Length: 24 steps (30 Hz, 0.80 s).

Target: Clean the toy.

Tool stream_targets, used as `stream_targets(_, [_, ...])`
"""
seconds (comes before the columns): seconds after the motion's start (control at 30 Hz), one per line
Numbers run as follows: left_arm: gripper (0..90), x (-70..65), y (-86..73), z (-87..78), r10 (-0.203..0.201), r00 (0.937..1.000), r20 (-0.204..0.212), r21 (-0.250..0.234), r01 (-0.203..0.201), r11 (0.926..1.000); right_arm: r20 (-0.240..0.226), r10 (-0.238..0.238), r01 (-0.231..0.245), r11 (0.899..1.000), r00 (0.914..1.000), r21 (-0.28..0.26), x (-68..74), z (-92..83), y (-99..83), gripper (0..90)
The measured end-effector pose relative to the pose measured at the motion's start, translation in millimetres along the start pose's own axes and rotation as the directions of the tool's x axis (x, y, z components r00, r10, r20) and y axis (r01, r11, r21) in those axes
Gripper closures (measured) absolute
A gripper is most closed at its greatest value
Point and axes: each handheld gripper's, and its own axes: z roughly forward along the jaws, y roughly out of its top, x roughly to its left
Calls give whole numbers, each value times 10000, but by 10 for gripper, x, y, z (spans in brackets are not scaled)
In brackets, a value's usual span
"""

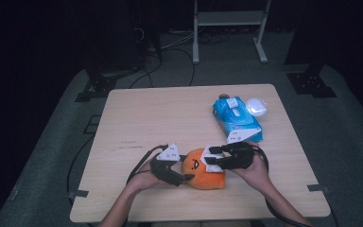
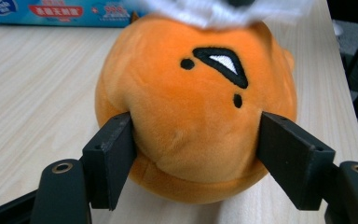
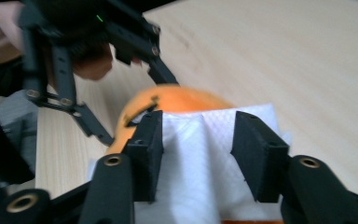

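An orange plush toy point(image 1: 203, 171) is lying on the wooden table point(image 1: 137, 118), near its front edge and about midway across, between the two hand-held grippers. In the high view its long axis is running left to right across the table, and its embroidered face, with two dots and a black-edged mouth, is turning toward the person's left. In the left gripper view the plush toy point(image 2: 191, 107) is facing that camera, with the face tilted.

The left gripper point(image 1: 182, 177) is coming in from the toy's left end. In its own view its jaws are standing wide apart, one on each flank of the toy, and both pads are pressing into the fabric, so the left gripper point(image 2: 196, 158) is gripping the toy.

The right gripper point(image 1: 213, 163) is sitting over the toy's right upper side. In its own view the right gripper point(image 3: 198, 149) is holding its jaws moderately apart, bunching a white tissue point(image 3: 196, 158) between them; the tissue is lying draped on top of the toy.

A blue wipes pack point(image 1: 236, 119) is lying well apart toward the far right of the table, with a small white rounded item point(image 1: 256, 107) just beside it.
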Motion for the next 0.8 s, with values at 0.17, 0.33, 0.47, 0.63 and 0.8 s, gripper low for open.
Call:
stream_targets(0.17, [283,22,-11,7,-405,9991,93,-62,406,9992,-458,766,-779,9966,9960,-253,-62,-46,-123,756])
stream_targets(0.33, [282,30,-19,16,-435,9990,119,-157,437,9989,16,827,-827,9966,9966,-5,-71,-233,-249,828])
stream_targets(0.47, [280,8,-7,55,-183,9998,-7,12,183,9998,80,604,-604,9982,9981,-20,74,-265,-289,834])
stream_targets(0.63, [282,27,-39,50,-493,9988,-44,-26,493,9988,-356,-460,460,9989,9983,-10,351,-151,-211,833])
stream_targets(0.8, [281,11,-38,58,-452,9988,191,-34,452,9990,489,-403,404,9992,9980,-12,214,-240,-268,833])
